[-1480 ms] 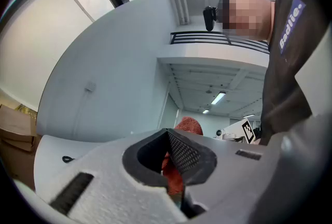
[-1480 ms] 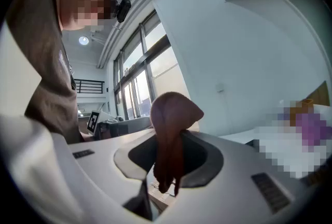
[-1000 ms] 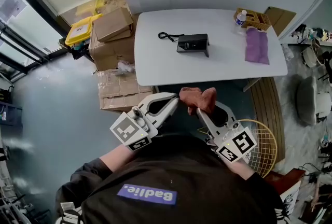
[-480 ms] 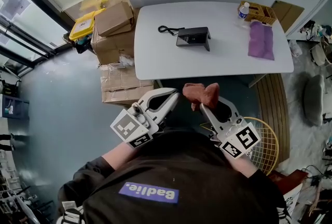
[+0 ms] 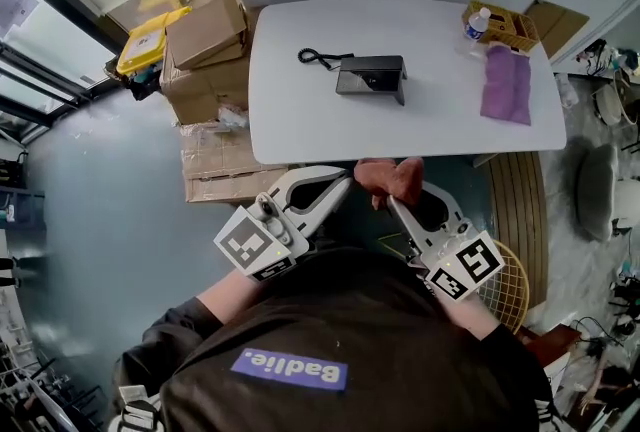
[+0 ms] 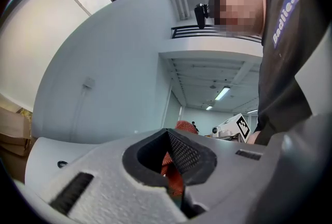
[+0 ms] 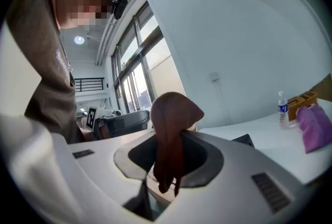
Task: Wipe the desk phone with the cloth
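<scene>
The black desk phone [image 5: 370,77] sits near the middle of the white table [image 5: 300,120], its cord [image 5: 313,57] curled at its left. My right gripper [image 5: 391,201] is shut on a reddish-brown cloth [image 5: 388,177], held up just at the table's near edge. In the right gripper view the cloth [image 7: 174,114] bunches above the closed jaws and a corner of the phone [image 7: 243,140] shows beyond. My left gripper [image 5: 343,184] is close beside the cloth on its left. Its jaws look shut, with the cloth [image 6: 184,125] just beyond them.
A purple cloth [image 5: 506,85] lies at the table's right end, next to a wooden box [image 5: 503,23] and a small bottle [image 5: 477,23]. Cardboard boxes [image 5: 210,55] are stacked left of the table. A wire basket [image 5: 507,290] stands on the floor at my right.
Both grippers have come nearer to the table's front edge, carrying the cloth with them. The right gripper's hold on the cloth is unchanged.
</scene>
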A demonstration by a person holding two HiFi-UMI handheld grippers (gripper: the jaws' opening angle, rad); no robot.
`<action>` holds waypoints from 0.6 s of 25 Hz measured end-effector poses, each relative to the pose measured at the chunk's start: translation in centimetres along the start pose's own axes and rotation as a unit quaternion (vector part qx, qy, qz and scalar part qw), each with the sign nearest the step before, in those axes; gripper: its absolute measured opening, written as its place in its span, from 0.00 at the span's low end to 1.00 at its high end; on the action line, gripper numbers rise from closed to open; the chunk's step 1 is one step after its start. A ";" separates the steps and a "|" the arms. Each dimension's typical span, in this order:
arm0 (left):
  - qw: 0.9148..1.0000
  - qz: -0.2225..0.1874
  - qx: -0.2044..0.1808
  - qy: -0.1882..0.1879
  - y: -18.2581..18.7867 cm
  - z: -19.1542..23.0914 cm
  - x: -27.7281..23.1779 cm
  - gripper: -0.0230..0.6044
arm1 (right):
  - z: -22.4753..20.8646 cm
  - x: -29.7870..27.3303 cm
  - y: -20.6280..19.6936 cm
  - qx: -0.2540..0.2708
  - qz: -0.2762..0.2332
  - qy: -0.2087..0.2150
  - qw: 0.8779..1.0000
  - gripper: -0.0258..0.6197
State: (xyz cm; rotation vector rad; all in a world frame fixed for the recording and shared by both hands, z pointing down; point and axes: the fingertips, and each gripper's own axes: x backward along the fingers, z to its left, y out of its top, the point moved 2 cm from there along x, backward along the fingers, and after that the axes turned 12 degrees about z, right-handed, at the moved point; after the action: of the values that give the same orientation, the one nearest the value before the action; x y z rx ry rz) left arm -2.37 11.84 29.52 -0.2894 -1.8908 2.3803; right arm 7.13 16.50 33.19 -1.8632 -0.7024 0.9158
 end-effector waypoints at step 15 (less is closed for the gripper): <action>1.000 0.015 0.018 -0.012 1.3 16.9 -2.2 0.05 | -7.0 -15.1 4.8 0.036 0.060 -0.021 0.997 0.21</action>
State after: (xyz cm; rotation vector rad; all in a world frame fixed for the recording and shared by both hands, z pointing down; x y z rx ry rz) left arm -3.52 -4.99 32.14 -0.2901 -1.8638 2.4464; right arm 4.89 -0.52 35.58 -1.8433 -0.5803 1.0470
